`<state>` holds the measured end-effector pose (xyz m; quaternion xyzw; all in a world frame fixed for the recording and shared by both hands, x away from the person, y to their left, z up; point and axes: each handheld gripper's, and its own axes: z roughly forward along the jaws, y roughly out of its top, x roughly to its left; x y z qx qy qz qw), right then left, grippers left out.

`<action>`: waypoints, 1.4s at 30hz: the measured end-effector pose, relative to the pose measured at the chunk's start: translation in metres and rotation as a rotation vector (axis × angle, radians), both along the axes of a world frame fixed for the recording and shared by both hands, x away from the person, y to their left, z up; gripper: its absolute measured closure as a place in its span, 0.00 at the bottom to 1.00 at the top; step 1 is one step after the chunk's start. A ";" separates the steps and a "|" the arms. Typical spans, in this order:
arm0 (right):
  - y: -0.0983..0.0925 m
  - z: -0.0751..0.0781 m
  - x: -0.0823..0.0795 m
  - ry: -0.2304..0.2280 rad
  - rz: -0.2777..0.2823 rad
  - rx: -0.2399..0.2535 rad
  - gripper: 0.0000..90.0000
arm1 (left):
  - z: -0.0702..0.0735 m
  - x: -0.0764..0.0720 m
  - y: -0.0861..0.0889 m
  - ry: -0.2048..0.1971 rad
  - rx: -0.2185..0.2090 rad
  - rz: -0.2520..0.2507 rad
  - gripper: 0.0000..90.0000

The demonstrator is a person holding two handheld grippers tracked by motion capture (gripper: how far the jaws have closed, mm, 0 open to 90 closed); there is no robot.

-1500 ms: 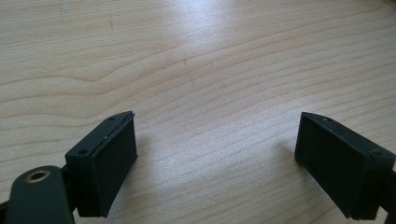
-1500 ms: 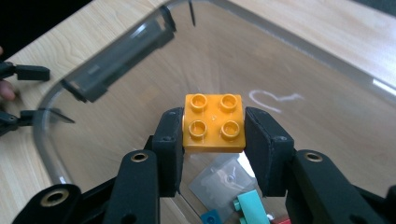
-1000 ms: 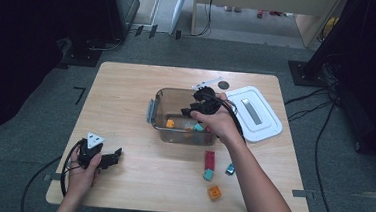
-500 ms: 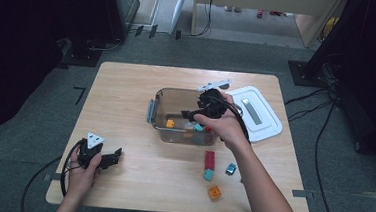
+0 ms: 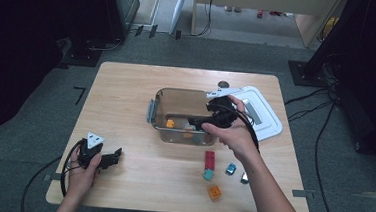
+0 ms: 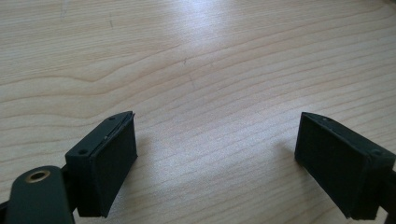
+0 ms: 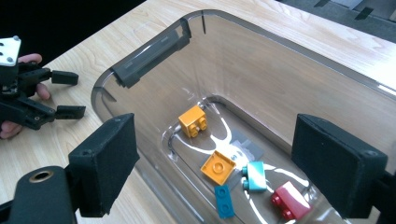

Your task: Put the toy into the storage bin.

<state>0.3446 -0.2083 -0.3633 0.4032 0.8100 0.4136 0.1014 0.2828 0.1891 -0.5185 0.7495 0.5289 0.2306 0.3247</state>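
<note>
Now the right gripper (image 5: pixel 201 123) hangs over the near right part of the bin (image 5: pixel 163 93), its jaws wide with nothing between them; they have just been opening. A second ago it sat lower and further in over the bin, and since then it has drawn back toward the bin's right end and lifted a little. That reads as a drop just made: in the right gripper view five bricks lie on the bin's floor, a yellow brick (image 7: pixel 194 121), a flat yellow one (image 7: pixel 218 166), a blue plate (image 7: pixel 224 201), a teal brick (image 7: pixel 255 176) and a red brick (image 7: pixel 290 199) at the near end.

Outside the bin, near the front edge of the tabletop (image 5: pixel 127 81), a red bar (image 5: pixel 210 159), a teal piece (image 5: pixel 207 174), a blue piece (image 5: pixel 230 168), a grey piece (image 5: pixel 244 178) and an orange brick (image 5: pixel 214 192) wait, so the sorting is judged about half done. The white lid (image 5: pixel 268 119) lies by the bin's right end, near the right edge.

The left gripper (image 5: pixel 117 155) rests near the front left corner, jaws wide and empty over bare wood, unmoved since a second ago.
</note>
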 end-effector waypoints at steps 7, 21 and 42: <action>-0.012 0.007 -0.018 -0.037 0.002 0.001 0.16 | 0.000 0.000 0.000 0.003 0.002 -0.002 0.14; -0.037 -0.001 -0.050 -0.057 0.010 0.023 0.16 | 0.000 0.000 0.000 0.003 0.001 -0.001 0.14; -0.078 -0.046 -0.084 -0.065 -0.015 0.058 0.33 | 0.000 0.000 0.000 0.002 0.001 0.000 0.14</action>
